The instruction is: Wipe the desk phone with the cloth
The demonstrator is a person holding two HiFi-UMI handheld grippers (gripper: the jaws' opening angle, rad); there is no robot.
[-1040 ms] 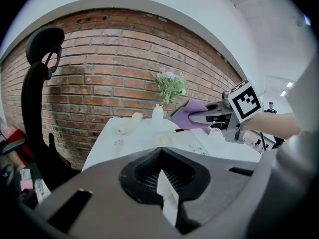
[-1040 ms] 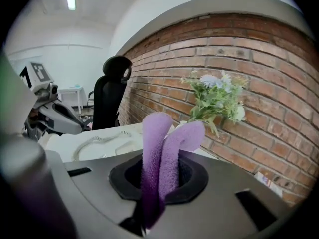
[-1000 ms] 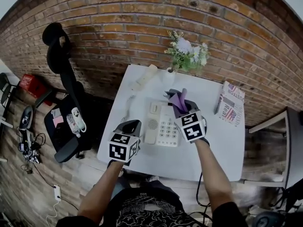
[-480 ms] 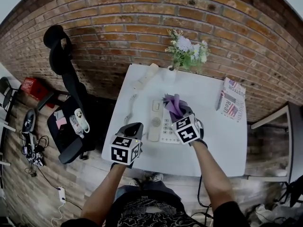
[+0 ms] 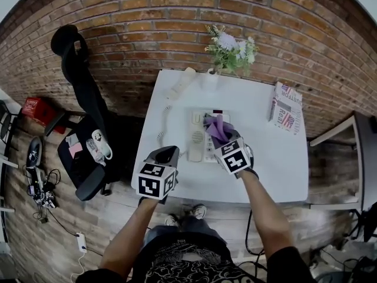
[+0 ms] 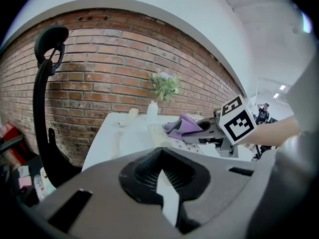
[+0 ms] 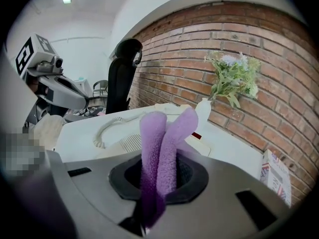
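The cream desk phone (image 5: pixel 197 135) lies in the middle of the white table (image 5: pixel 265 164). Its handset (image 5: pixel 181 82) rests off the cradle at the far left, joined by a coiled cord (image 5: pixel 161 128). My right gripper (image 5: pixel 222 139) is shut on a purple cloth (image 5: pixel 216 127), which sits over the phone's keypad. In the right gripper view the cloth (image 7: pixel 160 143) stands up from the jaws of the right gripper (image 7: pixel 148 205), above the phone (image 7: pixel 127 143). My left gripper (image 5: pixel 165 156) hovers at the table's near left edge, shut and holding nothing; the left gripper view shows the left gripper (image 6: pixel 168 195), the cloth (image 6: pixel 180 126) and the right gripper (image 6: pixel 209 130).
A white vase of flowers (image 5: pixel 228 50) stands at the table's far edge against the brick wall. A printed box (image 5: pixel 286 111) lies at the far right corner. A black office chair (image 5: pixel 82 108) stands left of the table and a grey side table (image 5: pixel 356 158) to the right.
My right gripper has drawn the cloth from the phone's far right end toward me, onto the keypad. The left gripper has stayed by the near left edge.
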